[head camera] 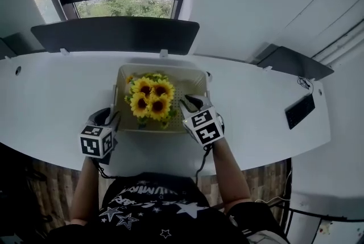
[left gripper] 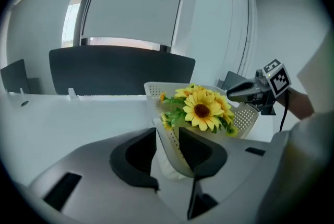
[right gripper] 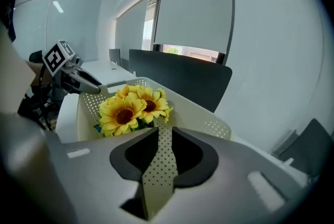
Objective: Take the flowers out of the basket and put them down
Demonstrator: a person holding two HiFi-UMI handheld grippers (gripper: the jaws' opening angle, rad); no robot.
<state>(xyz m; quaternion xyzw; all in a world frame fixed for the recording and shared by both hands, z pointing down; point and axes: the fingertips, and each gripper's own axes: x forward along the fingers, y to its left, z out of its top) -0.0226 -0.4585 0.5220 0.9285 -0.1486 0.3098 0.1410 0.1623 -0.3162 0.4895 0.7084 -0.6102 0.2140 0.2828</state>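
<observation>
The bunch of yellow sunflowers (head camera: 151, 98) stands inside the cream perforated plastic basket (head camera: 190, 75) on the white curved table (head camera: 57, 89). The right gripper (right gripper: 164, 134) is clamped on the basket wall. The left gripper (left gripper: 167, 134) straddles the opposite wall, jaws apart.

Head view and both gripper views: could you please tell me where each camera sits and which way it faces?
Head view: on the head, steeply down at desk, basket, sunflowers; shows both arms, left gripper, right gripper.
Left gripper view: on that gripper, along open jaws astride the basket wall, toward the right gripper.
Right gripper view: on that gripper, along jaws shut on the basket wall, toward the left gripper.
Shared: basket, sunflowers.
</observation>
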